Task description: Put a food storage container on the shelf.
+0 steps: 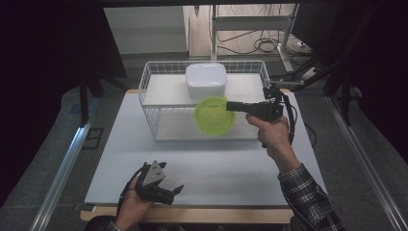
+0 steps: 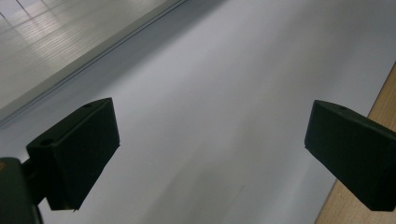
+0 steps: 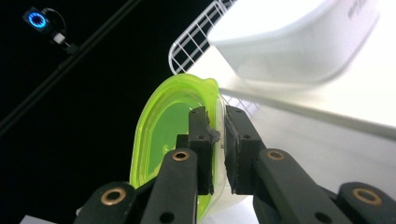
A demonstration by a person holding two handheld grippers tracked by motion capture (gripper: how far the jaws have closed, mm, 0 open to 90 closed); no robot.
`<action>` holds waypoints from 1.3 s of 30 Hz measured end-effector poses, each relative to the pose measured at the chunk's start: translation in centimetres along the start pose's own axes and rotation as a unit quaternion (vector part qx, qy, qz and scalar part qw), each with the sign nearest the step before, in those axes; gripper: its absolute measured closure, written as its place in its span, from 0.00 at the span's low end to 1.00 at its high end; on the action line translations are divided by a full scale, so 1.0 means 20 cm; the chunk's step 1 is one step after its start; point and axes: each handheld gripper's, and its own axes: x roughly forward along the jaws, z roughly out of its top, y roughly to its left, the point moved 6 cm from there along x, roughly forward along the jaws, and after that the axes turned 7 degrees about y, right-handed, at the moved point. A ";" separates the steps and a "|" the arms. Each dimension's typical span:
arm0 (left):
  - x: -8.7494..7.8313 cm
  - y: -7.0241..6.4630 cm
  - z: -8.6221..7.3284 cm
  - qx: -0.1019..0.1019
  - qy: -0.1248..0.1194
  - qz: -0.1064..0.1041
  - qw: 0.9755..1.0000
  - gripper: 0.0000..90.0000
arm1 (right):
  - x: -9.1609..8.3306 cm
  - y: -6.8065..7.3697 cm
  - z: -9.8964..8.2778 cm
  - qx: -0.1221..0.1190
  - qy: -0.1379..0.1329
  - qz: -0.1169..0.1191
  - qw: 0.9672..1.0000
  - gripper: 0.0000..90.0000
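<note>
My right gripper (image 3: 217,140) has its 2 black jaws pressed close together on the rim of a green lid (image 3: 163,140). The lid is bright green and see-through, and it stands on its edge between the jaws. From up high, my right gripper (image 1: 231,106) holds the green lid (image 1: 214,115) up in the air in front of a white wire rack (image 1: 149,91). The lid sits over the front of the rack, near the gap between its 2 shelves. My right hand (image 1: 269,132) is wrapped around the handle, and my sleeve (image 1: 310,197) has a check pattern.

A white box (image 1: 206,80) with round corners sits on the top shelf of the rack, just behind the lid. In the right gripper view the white box (image 3: 299,37) is big and close, above the lid.

My left gripper (image 2: 210,154) has its 2 jaws wide apart with nothing between them. Under them is the white mat (image 2: 224,93). From up high, my left gripper (image 1: 173,190) rests low near the front edge of the white mat (image 1: 202,159), in my left hand (image 1: 134,202), well apart from the rack.
</note>
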 end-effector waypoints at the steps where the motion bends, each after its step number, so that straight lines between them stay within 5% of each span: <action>1: 0.00 0.00 0.00 0.001 0.000 0.000 1.000 0.03 | 0.00 0.01 0.02 0.001 -0.002 0.001 1.000 0.91; 11: 0.00 0.00 0.00 -0.002 -0.002 -0.002 1.000 0.03 | -0.03 0.09 0.18 -0.005 -0.028 0.006 1.000 0.91; 23: 0.00 0.00 0.00 0.000 0.001 -0.005 1.000 0.03 | -0.01 0.10 0.41 0.004 -0.063 -0.031 0.998 0.91; 31: 0.00 -0.01 0.00 0.001 0.001 -0.007 1.000 0.03 | 0.04 0.08 0.54 0.012 -0.083 -0.054 0.995 0.91; 39: 0.00 -0.01 0.00 0.002 0.001 -0.009 1.000 0.03 | 0.11 -0.01 0.61 0.037 -0.091 -0.076 0.992 0.91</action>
